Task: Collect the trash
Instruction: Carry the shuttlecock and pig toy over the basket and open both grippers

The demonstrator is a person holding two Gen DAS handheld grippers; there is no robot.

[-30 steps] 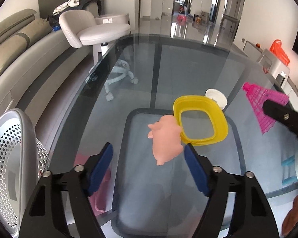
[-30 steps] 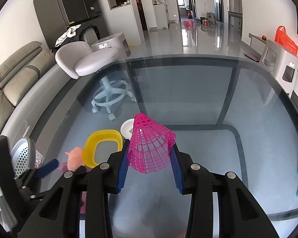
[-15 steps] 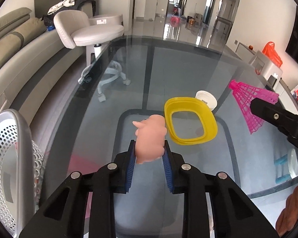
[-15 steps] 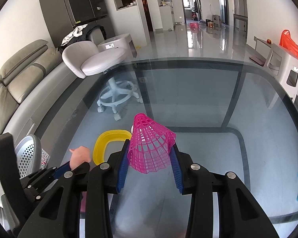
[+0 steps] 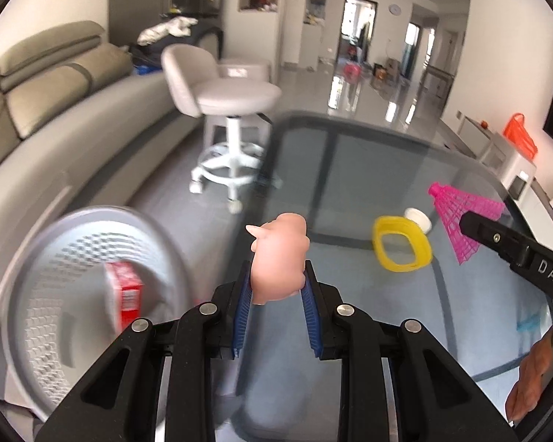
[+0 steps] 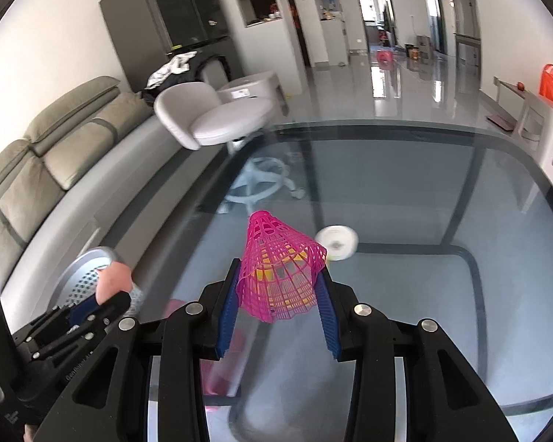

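Note:
My left gripper [image 5: 276,276] is shut on a peach-pink pig toy [image 5: 279,258], held in the air over the glass table's left edge. Just left of it and lower stands a silver mesh waste bin [image 5: 48,294] with a red carton [image 5: 127,291] inside. My right gripper [image 6: 278,287] is shut on a pink plastic shuttlecock [image 6: 278,276], which also shows in the left wrist view as the shuttlecock [image 5: 461,217] at the far right. A yellow ring [image 5: 402,248] and a white lid [image 5: 418,217] lie on the glass table [image 5: 350,169].
A white swivel stool [image 5: 228,110] stands past the table's far left corner, with a grey sofa [image 5: 55,103] along the left. A light-blue object [image 5: 529,322] lies near the table's right edge. A hand [image 5: 534,379] shows at the lower right. A pink thing [image 6: 221,364] sits under the glass.
My left gripper shut on the pig toy, lifted it off the glass and carried it left toward the bin. The right gripper rose a little, still holding the shuttlecock.

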